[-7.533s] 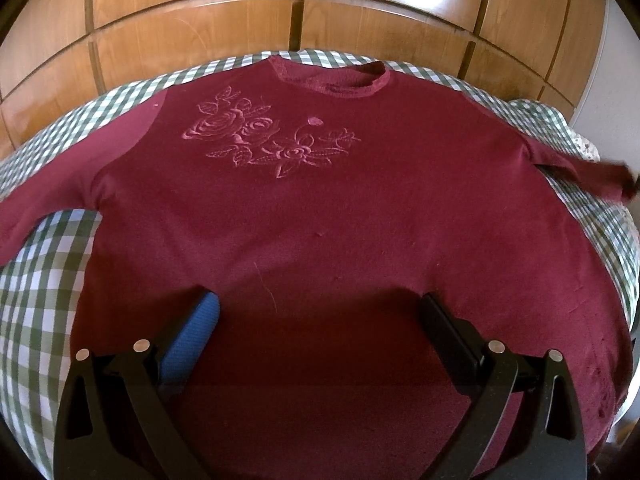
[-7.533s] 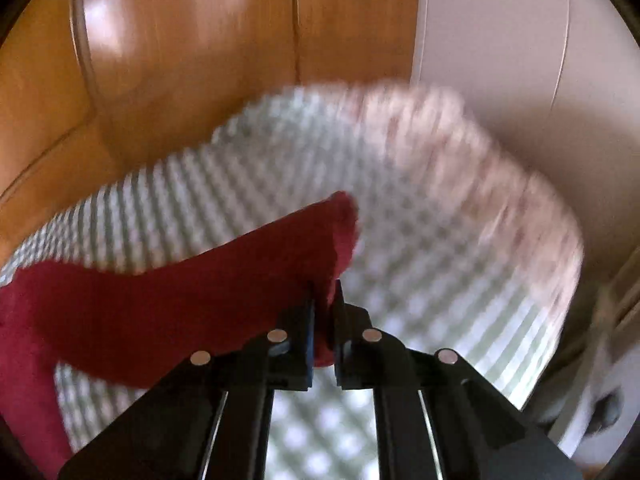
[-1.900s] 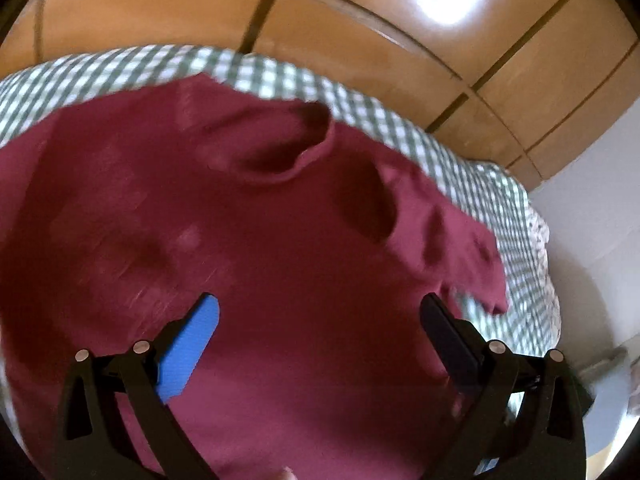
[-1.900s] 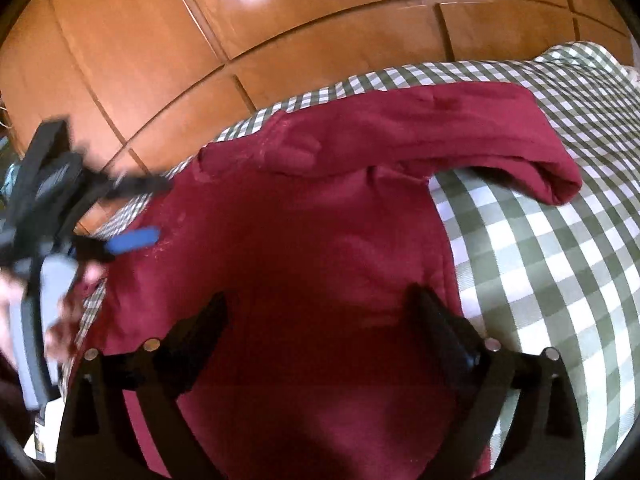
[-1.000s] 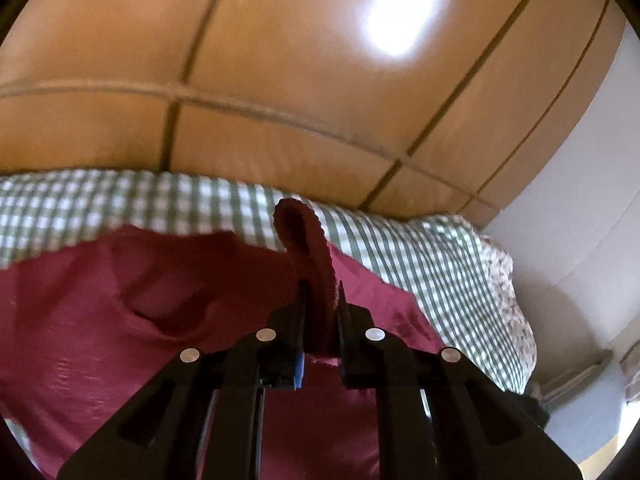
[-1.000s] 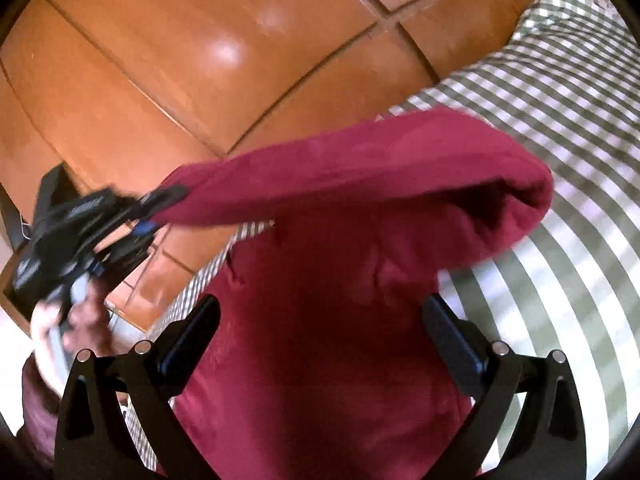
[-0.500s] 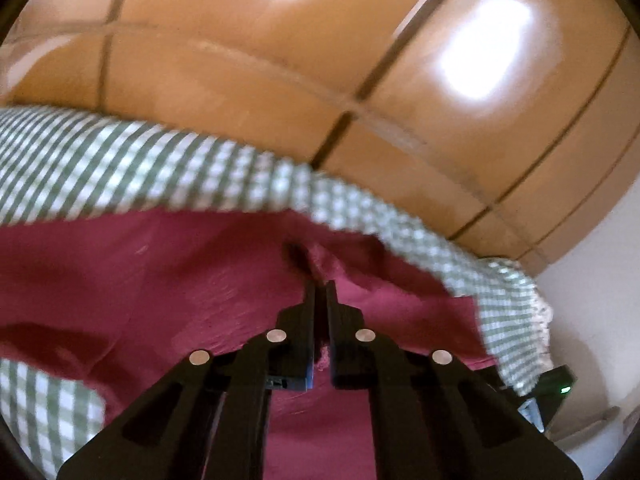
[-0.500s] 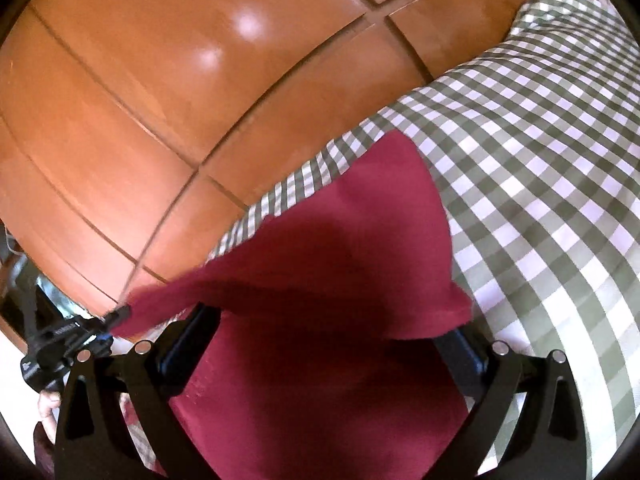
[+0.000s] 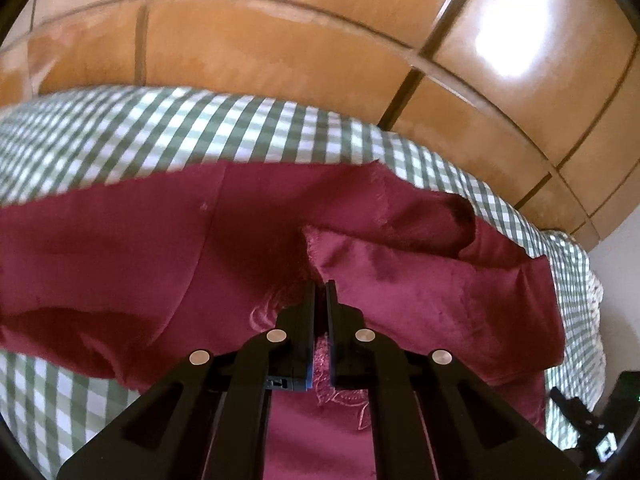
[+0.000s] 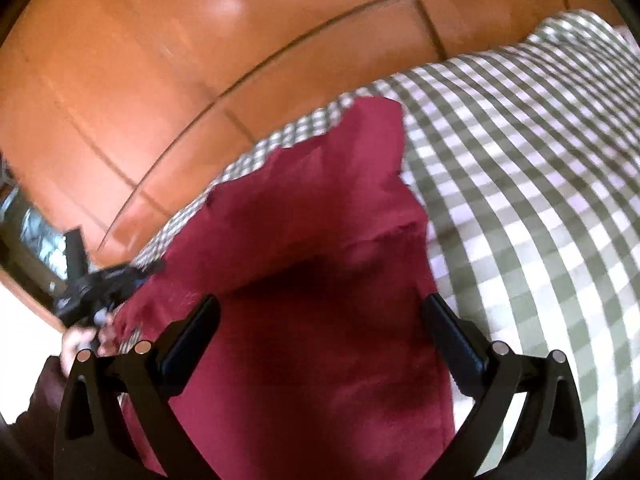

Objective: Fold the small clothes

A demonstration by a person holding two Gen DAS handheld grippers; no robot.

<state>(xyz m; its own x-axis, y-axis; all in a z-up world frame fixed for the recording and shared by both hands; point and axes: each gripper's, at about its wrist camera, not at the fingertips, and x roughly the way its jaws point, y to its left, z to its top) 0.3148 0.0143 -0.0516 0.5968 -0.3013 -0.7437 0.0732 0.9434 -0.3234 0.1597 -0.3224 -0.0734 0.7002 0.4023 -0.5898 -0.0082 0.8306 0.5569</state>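
A maroon top [image 9: 420, 300] lies on a green-and-white checked bedspread [image 9: 200, 136]. Its embroidered flower [image 9: 340, 396] shows just below my left gripper [image 9: 320, 292]. That gripper is shut on the corner of a flap of the top that is folded over the body and hangs low over it. In the right wrist view the same top [image 10: 320, 360] fills the middle, with a raised fold on its far side. My right gripper [image 10: 320, 300] hovers open above it with nothing between its fingers. The left gripper [image 10: 120, 276] and the hand holding it appear at the left there.
Glossy wooden panels [image 9: 280, 40] rise right behind the bed. The checked bedspread [image 10: 540, 200] stretches away to the right of the top. A dark device [image 9: 580, 420] sits at the bed's right edge, beside a pale wall.
My left gripper, holding the cloth, has come down and across, laying the flap over the top's body. The billowing fold in the right wrist view has dropped flatter. The right gripper stays open.
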